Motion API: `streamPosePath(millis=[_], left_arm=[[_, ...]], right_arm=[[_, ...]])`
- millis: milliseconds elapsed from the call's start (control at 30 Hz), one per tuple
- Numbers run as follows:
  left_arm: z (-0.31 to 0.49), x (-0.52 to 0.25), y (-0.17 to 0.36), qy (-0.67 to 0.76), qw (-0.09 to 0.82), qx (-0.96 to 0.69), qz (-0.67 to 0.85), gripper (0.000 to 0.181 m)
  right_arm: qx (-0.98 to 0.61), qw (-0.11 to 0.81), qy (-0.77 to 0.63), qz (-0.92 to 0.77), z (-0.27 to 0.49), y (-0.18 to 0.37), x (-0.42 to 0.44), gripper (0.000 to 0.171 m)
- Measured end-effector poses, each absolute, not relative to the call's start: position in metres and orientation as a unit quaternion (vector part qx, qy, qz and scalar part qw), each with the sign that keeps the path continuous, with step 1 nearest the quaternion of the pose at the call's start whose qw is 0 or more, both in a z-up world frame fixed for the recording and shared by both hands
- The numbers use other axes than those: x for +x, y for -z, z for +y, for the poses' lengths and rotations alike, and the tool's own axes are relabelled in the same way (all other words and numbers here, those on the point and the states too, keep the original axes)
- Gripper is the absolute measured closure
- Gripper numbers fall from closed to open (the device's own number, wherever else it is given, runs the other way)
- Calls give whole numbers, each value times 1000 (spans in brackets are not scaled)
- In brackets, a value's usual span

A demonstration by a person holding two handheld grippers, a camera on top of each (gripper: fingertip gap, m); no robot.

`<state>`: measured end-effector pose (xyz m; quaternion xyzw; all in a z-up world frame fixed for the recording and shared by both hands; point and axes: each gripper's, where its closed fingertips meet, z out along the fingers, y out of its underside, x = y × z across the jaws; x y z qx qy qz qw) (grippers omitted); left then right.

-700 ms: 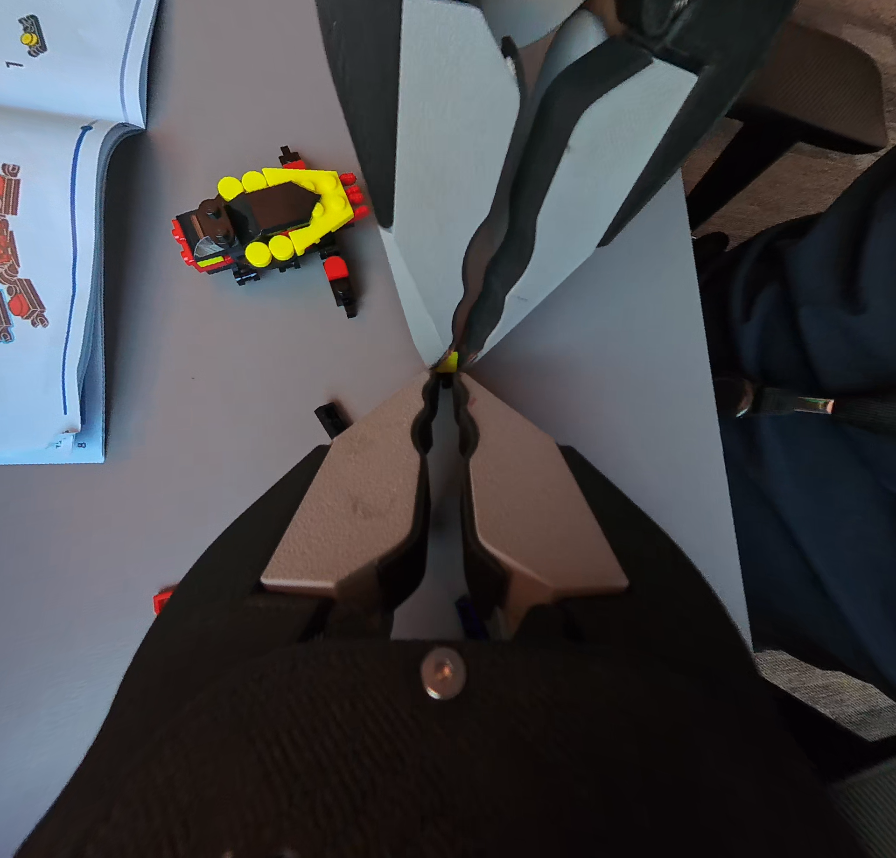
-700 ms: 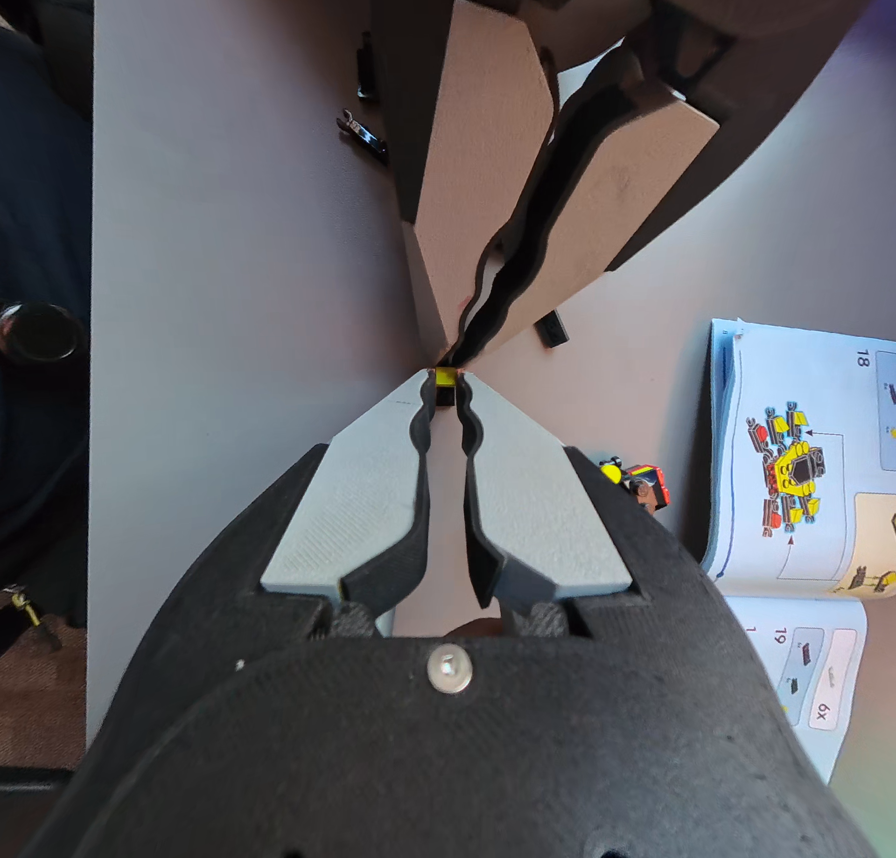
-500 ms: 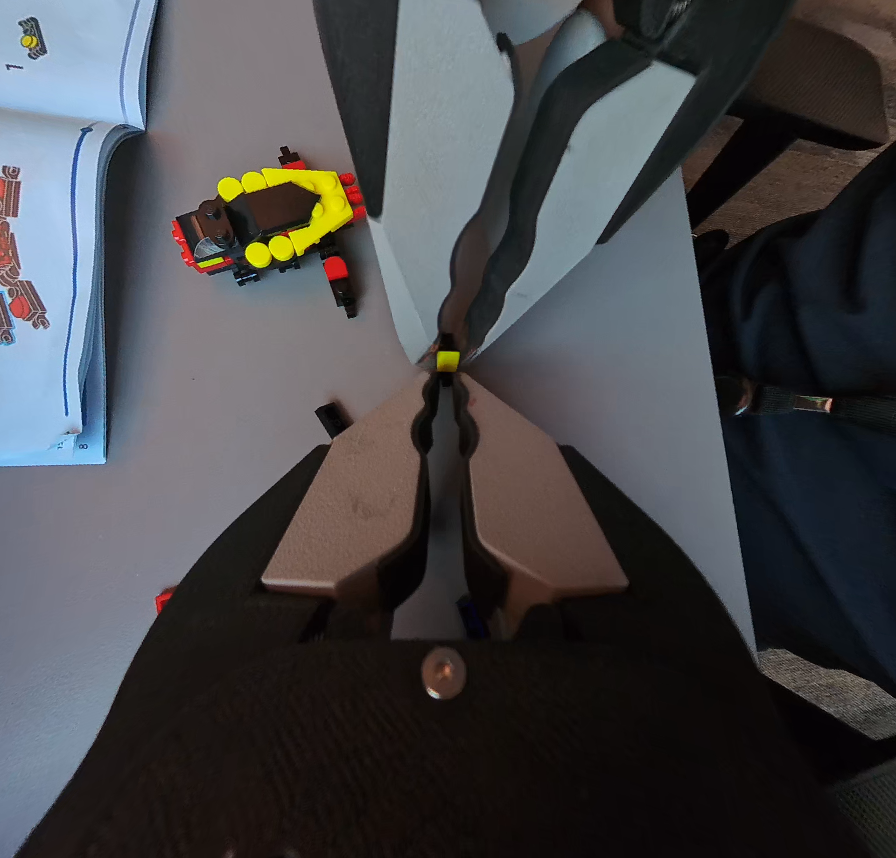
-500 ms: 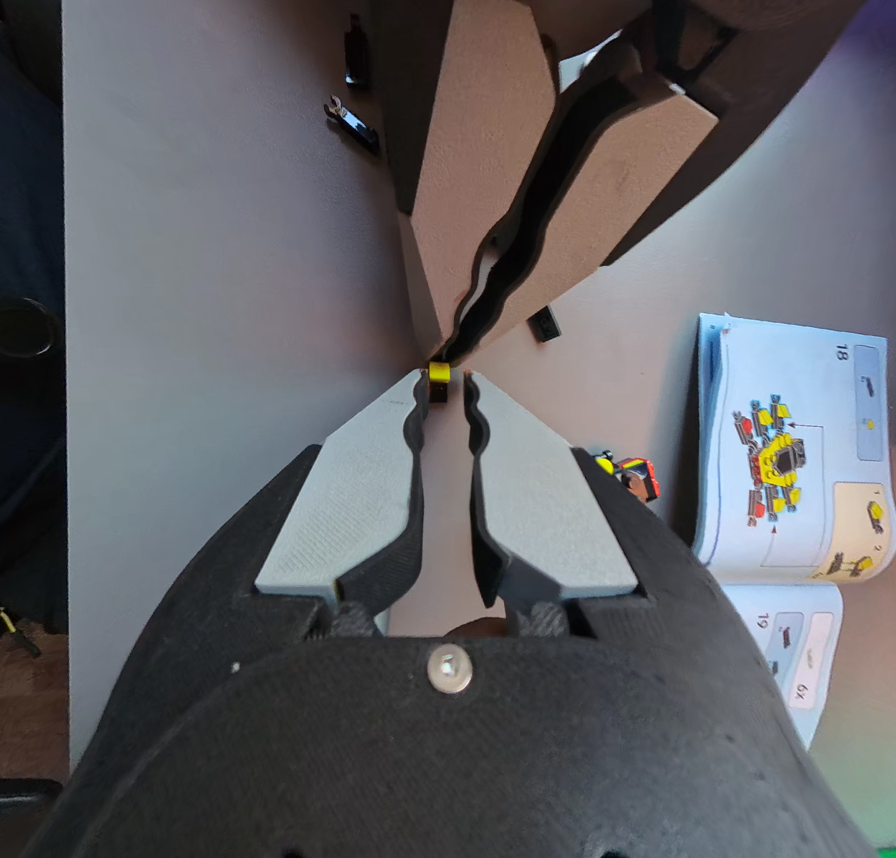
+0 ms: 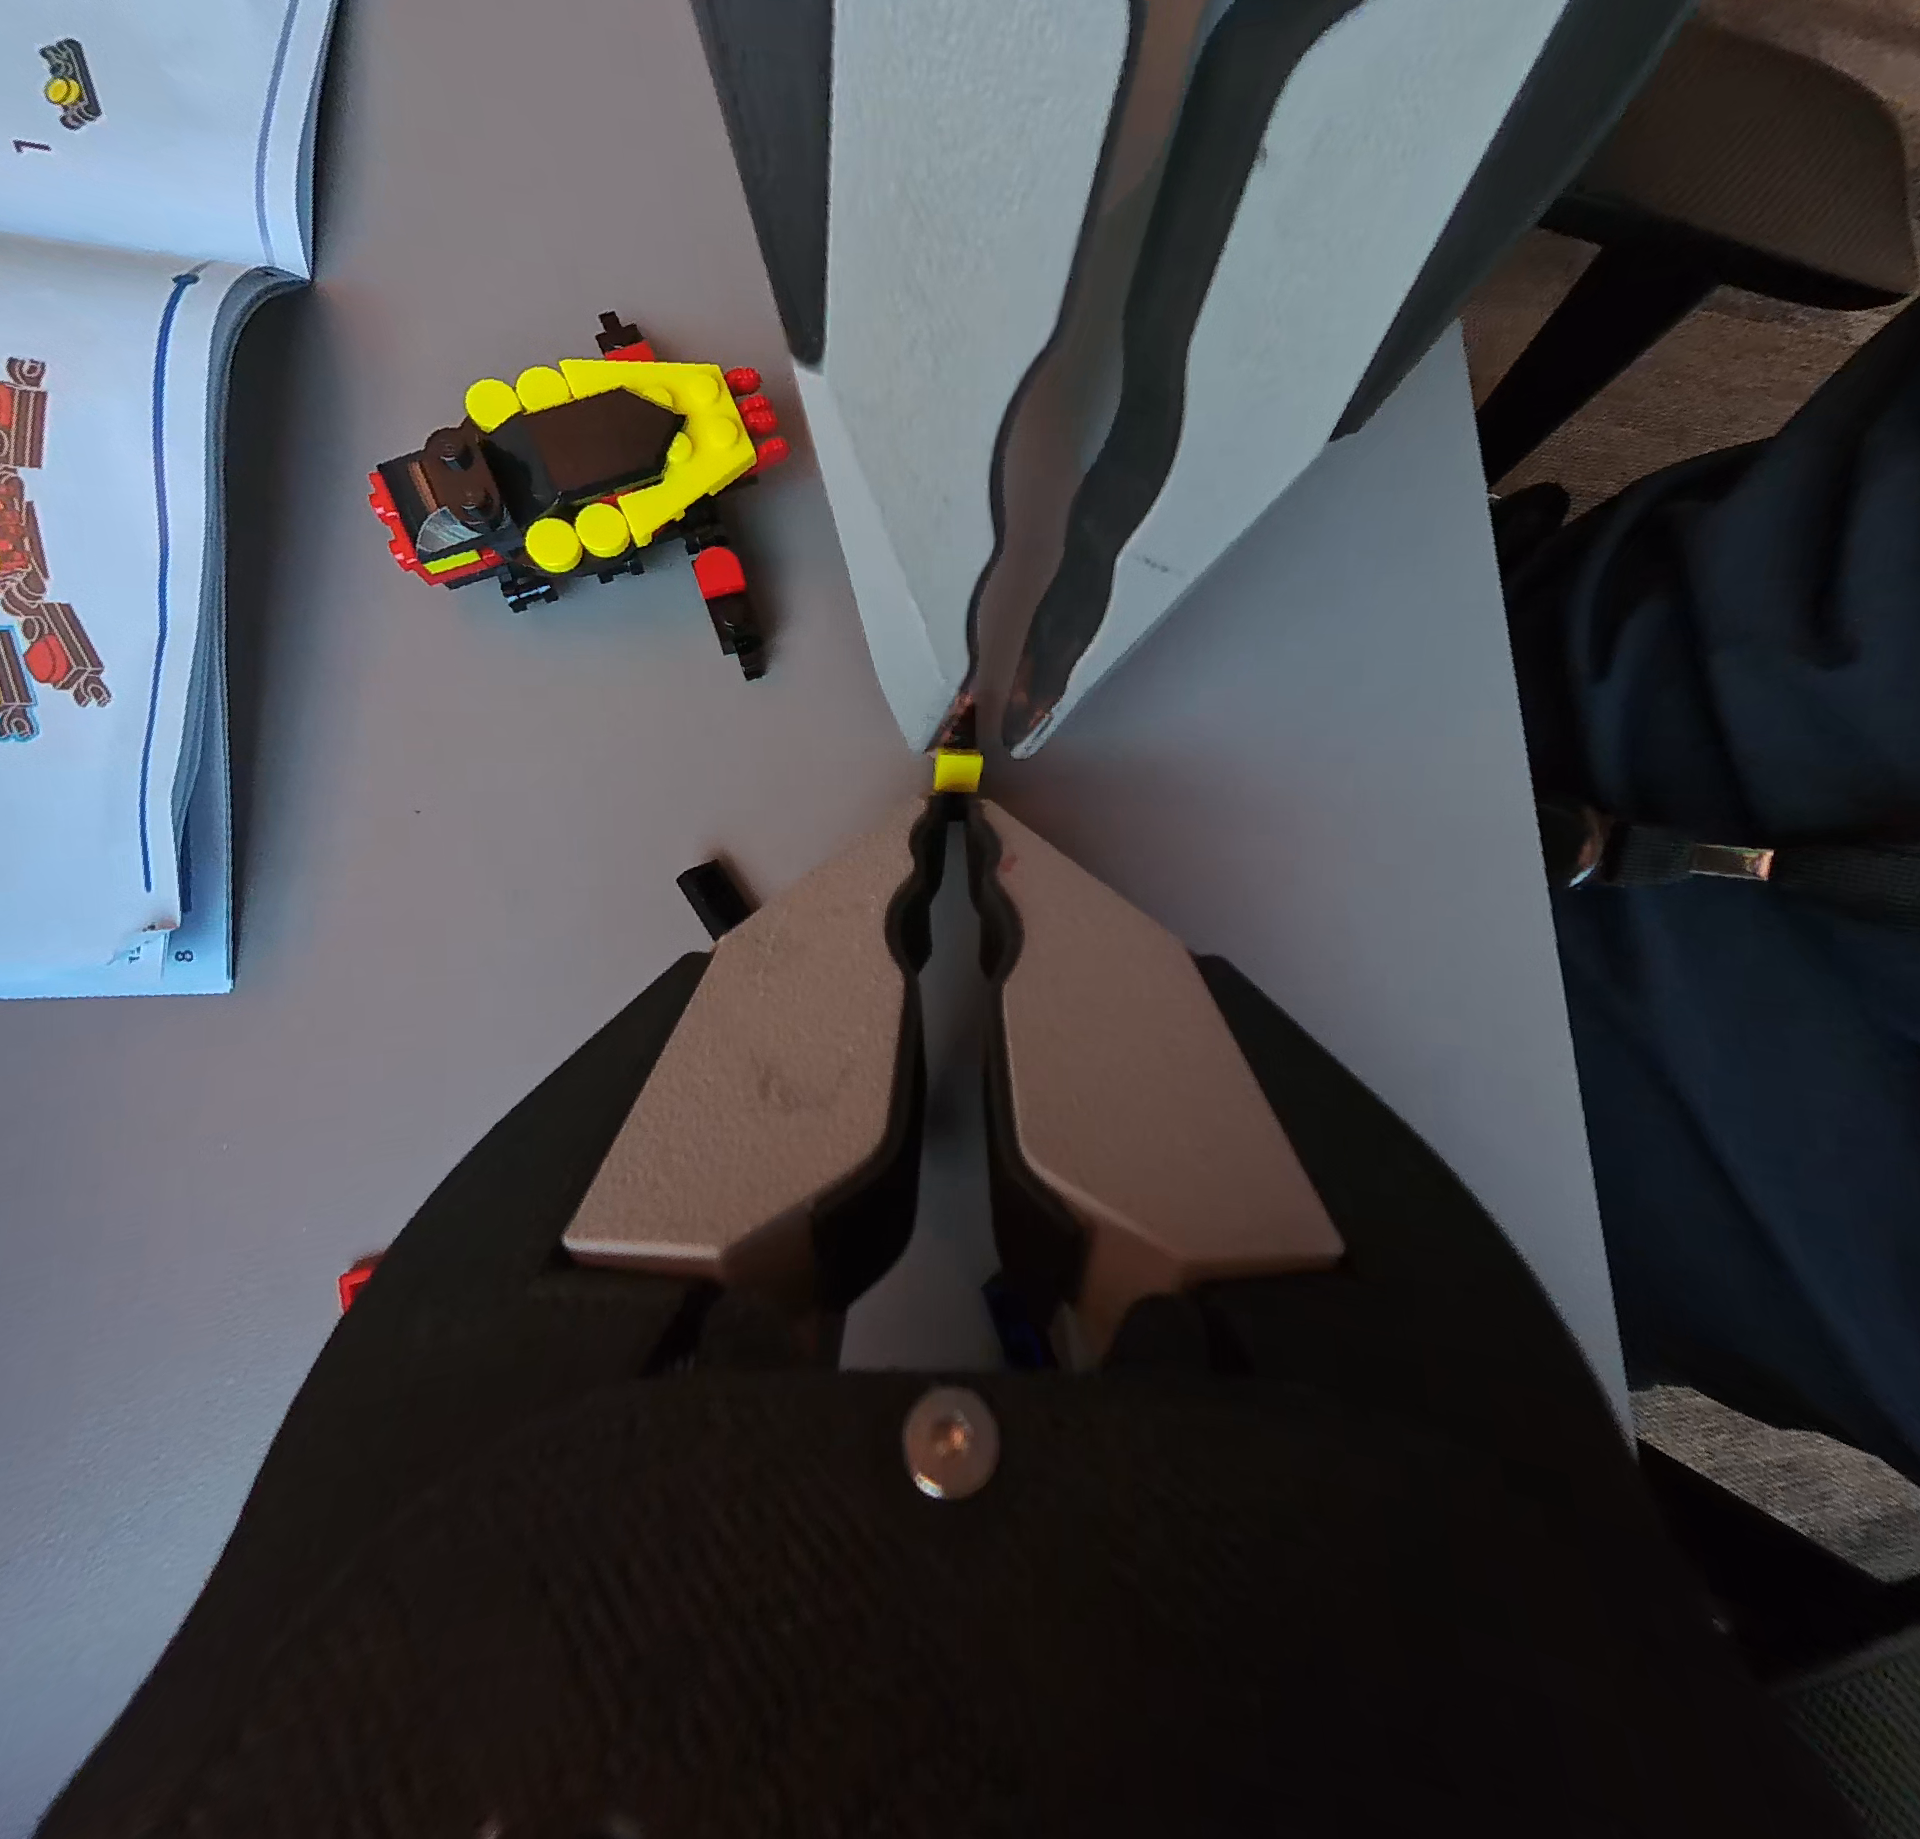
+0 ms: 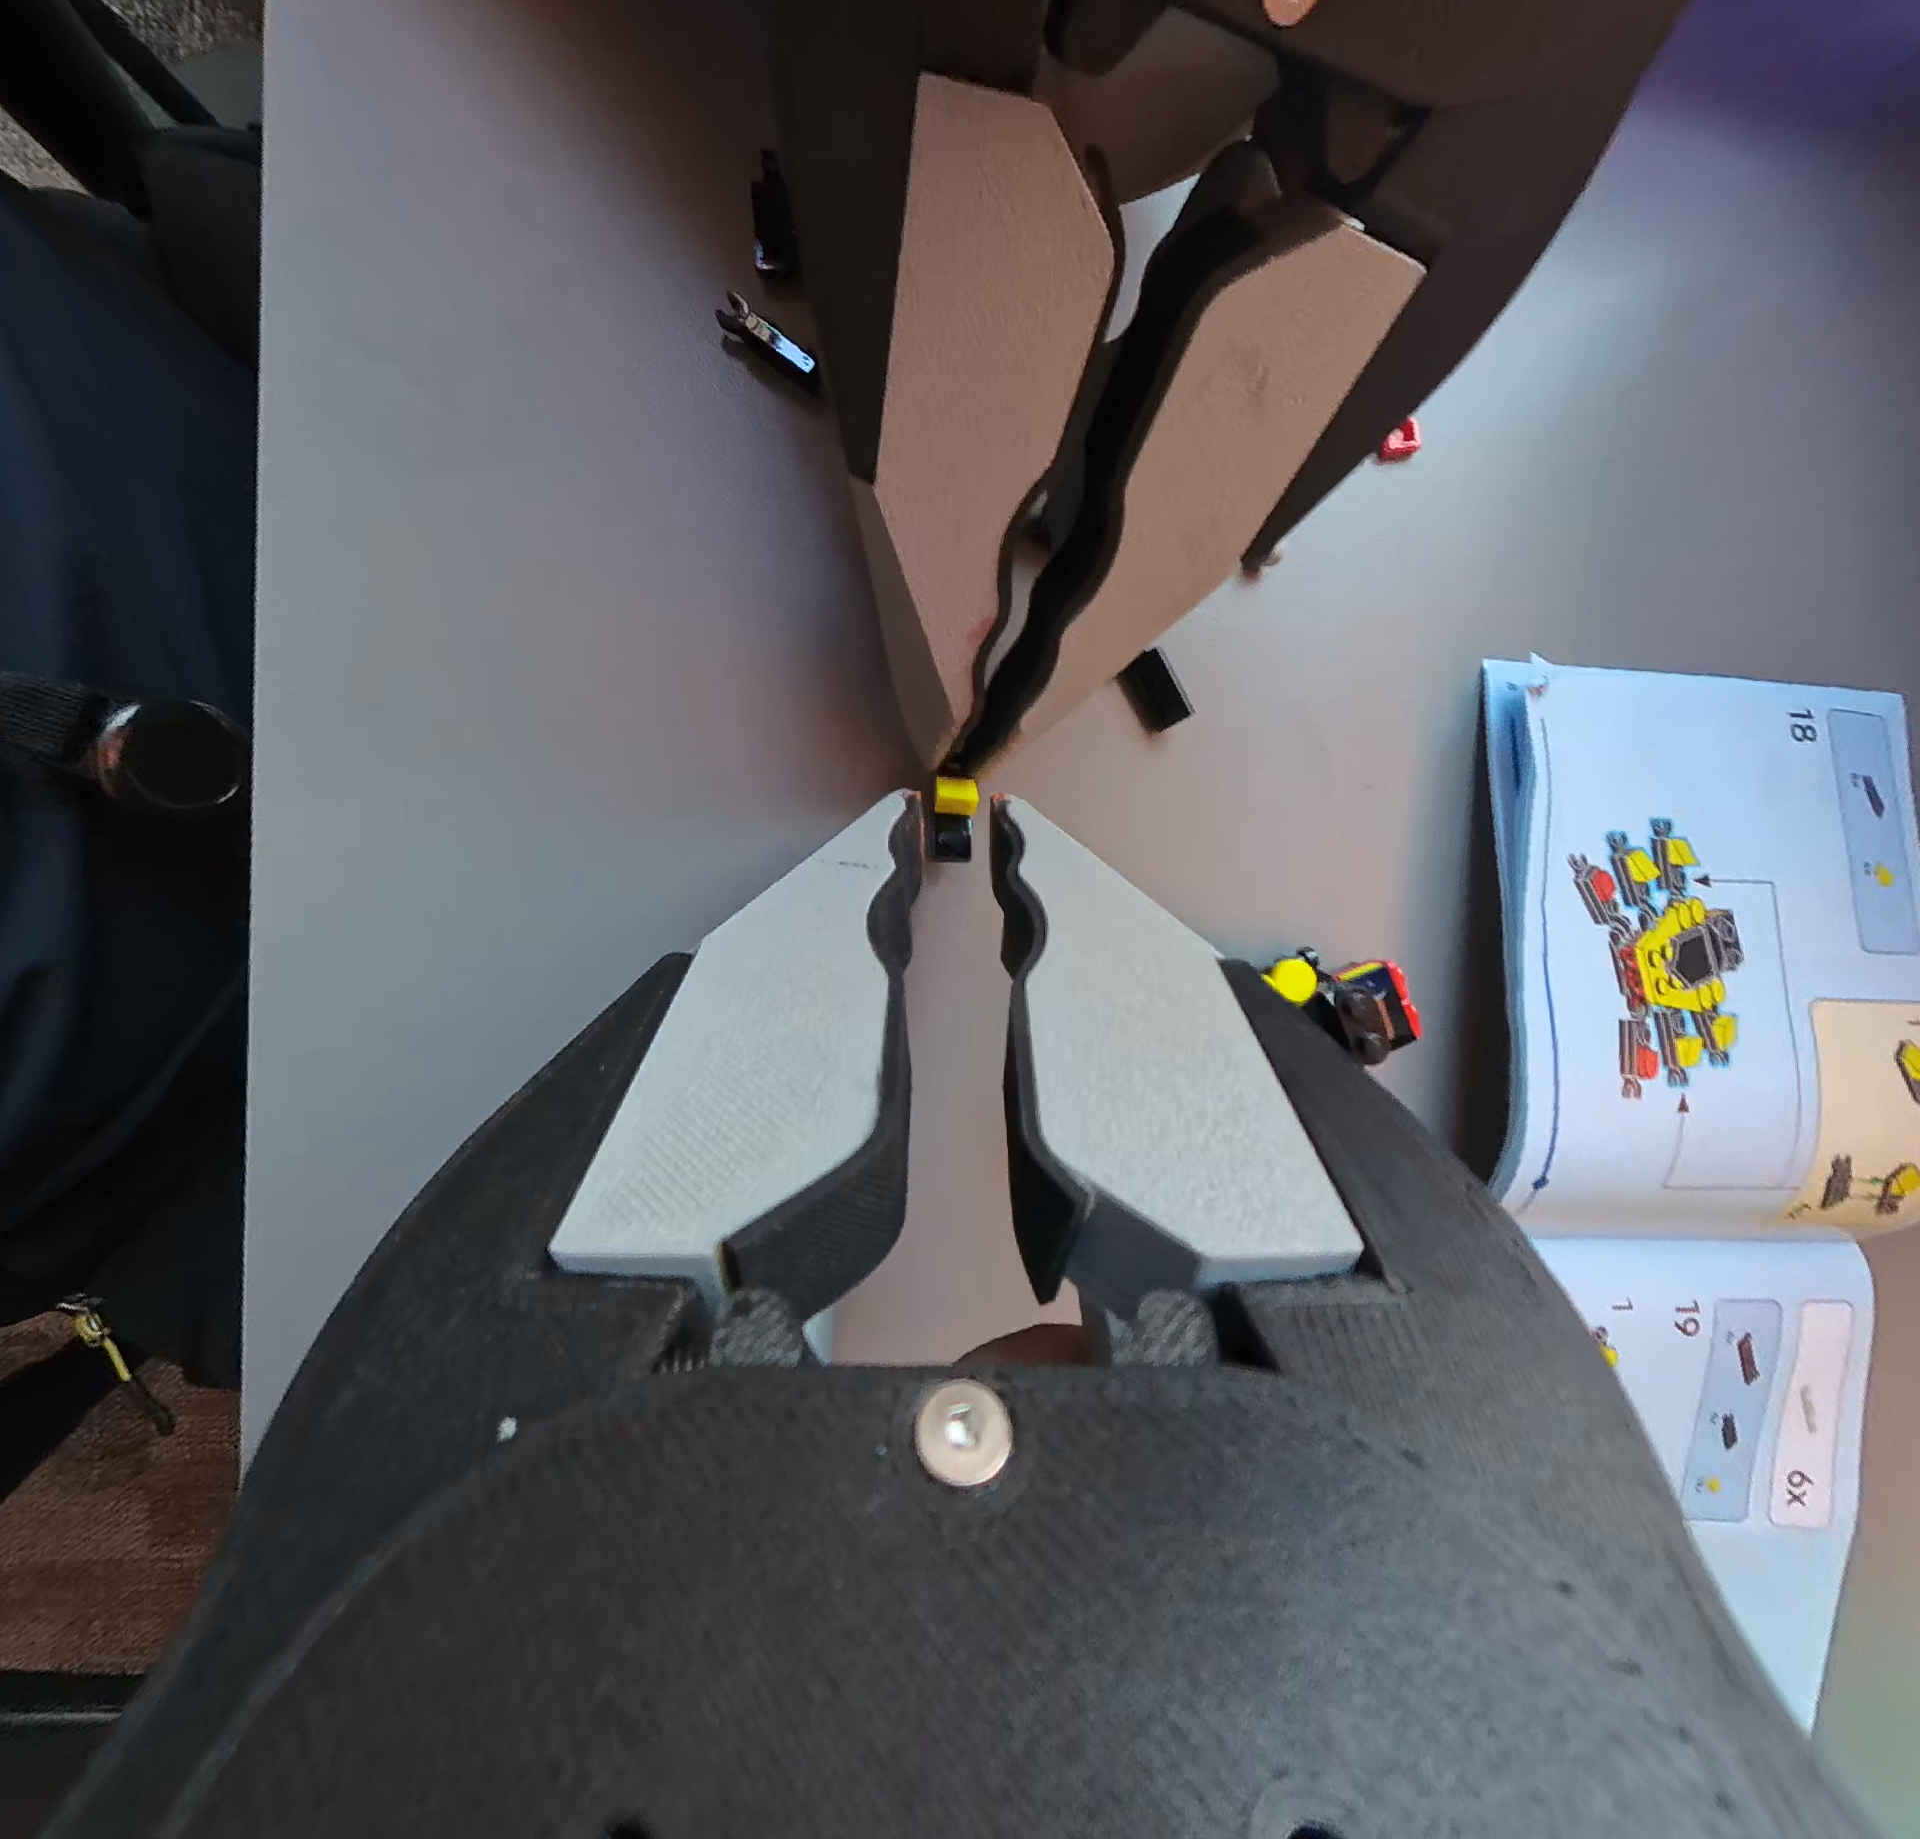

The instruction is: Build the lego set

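Observation:
A tiny yellow-and-black brick piece (image 5: 956, 771) is pinched at the tips of my left gripper (image 5: 951, 815), which is shut on it above the grey table. In the right wrist view the same piece (image 6: 953, 815) sits between the fingertips of my right gripper (image 6: 953, 810), whose jaws stand apart with a gap on each side. The two grippers meet tip to tip. The part-built yellow, black and red model (image 5: 582, 480) lies on the table to the left; in the right wrist view only its end (image 6: 1345, 1000) shows beside my right finger.
An open instruction booklet (image 5: 104, 542) lies at the left, also in the right wrist view (image 6: 1683, 958). Loose pieces lie about: a black brick (image 5: 715, 896), a red piece (image 5: 356, 1285), two black clips (image 6: 769, 340). The table edge (image 5: 1538, 854) borders a person's dark blue clothing. Less than 4 cm separates the two grippers' tips.
My right gripper has opened off the small piece it was clamping. My left gripper stays shut on it. The right gripper has drawn back slightly.

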<state>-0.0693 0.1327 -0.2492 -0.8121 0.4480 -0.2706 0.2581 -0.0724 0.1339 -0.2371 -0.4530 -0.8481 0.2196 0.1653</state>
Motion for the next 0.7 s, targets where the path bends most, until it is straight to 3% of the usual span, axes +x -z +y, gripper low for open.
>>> streamPosePath(millis=[700], left_arm=[[133,-69,250,251,262,-812,457,181]], right_arm=[[-448,134,-164,-869,134,245,-72,168]])
